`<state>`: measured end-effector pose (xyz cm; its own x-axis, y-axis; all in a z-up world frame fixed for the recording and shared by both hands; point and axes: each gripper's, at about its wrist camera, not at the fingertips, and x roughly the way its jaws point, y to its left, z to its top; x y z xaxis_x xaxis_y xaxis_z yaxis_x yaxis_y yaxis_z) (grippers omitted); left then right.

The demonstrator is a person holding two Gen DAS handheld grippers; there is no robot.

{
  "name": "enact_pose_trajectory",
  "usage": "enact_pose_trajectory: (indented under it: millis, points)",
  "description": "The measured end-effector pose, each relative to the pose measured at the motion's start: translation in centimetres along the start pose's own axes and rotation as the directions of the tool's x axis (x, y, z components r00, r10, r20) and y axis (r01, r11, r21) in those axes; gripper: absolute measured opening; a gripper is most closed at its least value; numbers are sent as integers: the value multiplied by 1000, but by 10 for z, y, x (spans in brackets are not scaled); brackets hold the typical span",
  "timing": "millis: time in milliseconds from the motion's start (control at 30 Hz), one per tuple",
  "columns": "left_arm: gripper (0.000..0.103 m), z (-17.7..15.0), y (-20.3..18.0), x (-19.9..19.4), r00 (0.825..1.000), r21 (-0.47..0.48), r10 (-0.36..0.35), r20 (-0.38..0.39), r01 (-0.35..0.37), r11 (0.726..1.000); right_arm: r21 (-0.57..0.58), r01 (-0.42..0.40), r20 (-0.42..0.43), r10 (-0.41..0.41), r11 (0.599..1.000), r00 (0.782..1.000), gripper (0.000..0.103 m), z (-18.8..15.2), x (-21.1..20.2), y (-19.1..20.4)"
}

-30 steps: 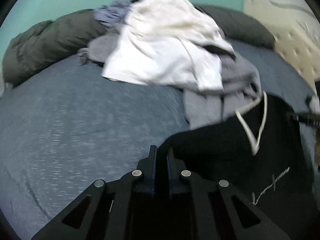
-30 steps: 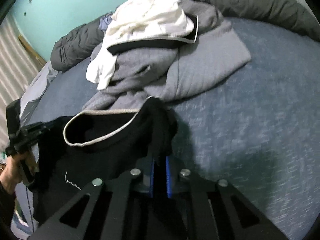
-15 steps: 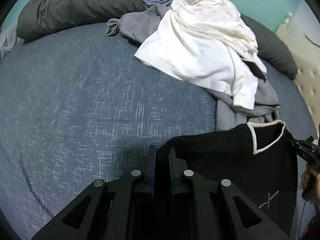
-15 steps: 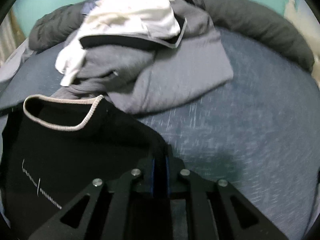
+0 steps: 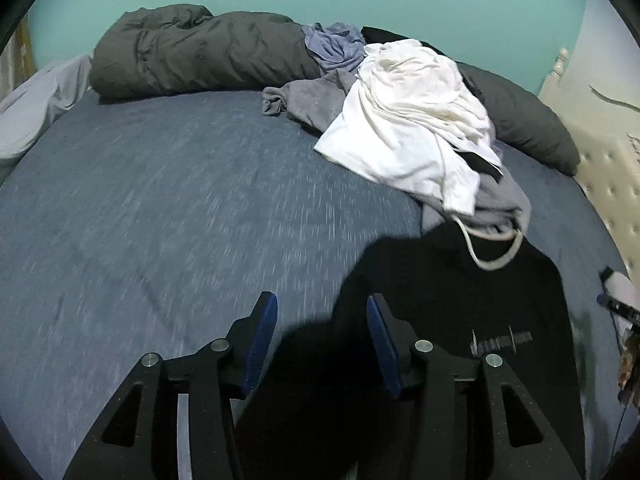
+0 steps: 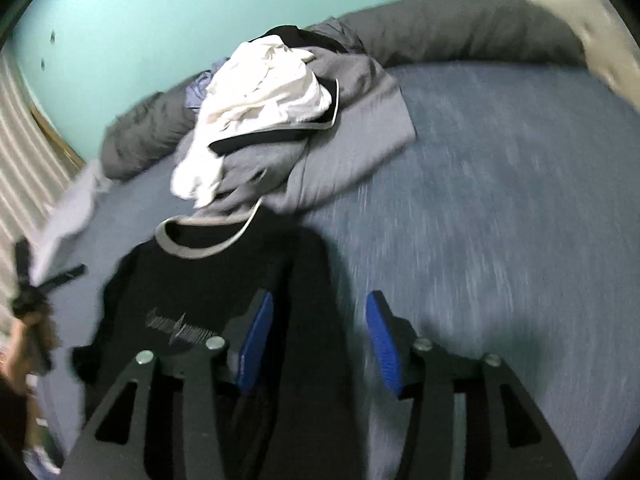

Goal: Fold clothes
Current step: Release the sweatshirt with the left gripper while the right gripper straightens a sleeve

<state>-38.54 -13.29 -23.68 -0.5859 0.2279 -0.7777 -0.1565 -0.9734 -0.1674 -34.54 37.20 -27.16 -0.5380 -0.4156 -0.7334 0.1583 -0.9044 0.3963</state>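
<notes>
A black T-shirt [image 5: 460, 292] with a pale-trimmed collar [image 5: 492, 258] lies face up on the blue bed sheet [image 5: 160, 200]. My left gripper [image 5: 322, 302] hovers over its sleeve edge with the jaws opening. The blue pads [image 5: 262, 336] stand apart and press on nothing. In the right wrist view the same shirt [image 6: 200, 280] lies left of centre. My right gripper [image 6: 320, 300] is also opening, and the dark sleeve [image 6: 312, 264] lies loose under the gap between its pads.
A pile of clothes sits beyond the collar, with a white shirt [image 5: 412, 136] over grey sweatshirts [image 6: 352, 140]. A dark grey duvet [image 5: 192, 52] lines the far edge against a teal wall. A cream tufted headboard [image 5: 600, 168] stands at the right.
Both grippers were shut on the black shirt's shoulders and have let go. The shirt has dropped onto the sheet, and both grippers have pulled back and risen a little.
</notes>
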Motion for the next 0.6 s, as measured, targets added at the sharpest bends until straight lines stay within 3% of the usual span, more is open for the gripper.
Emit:
enact_pose_trajectory:
  millis: [333,600]
  points:
    - [56,-108,10,-86,999,9,8,-35,-8,1000,135,-9,-196,35,991,980,55,-165,-86,-23]
    - [56,-162,10,-139,999,-20,-22,-46,21,1000,152,53,-343,2,987,939,55,-246,-114,-20]
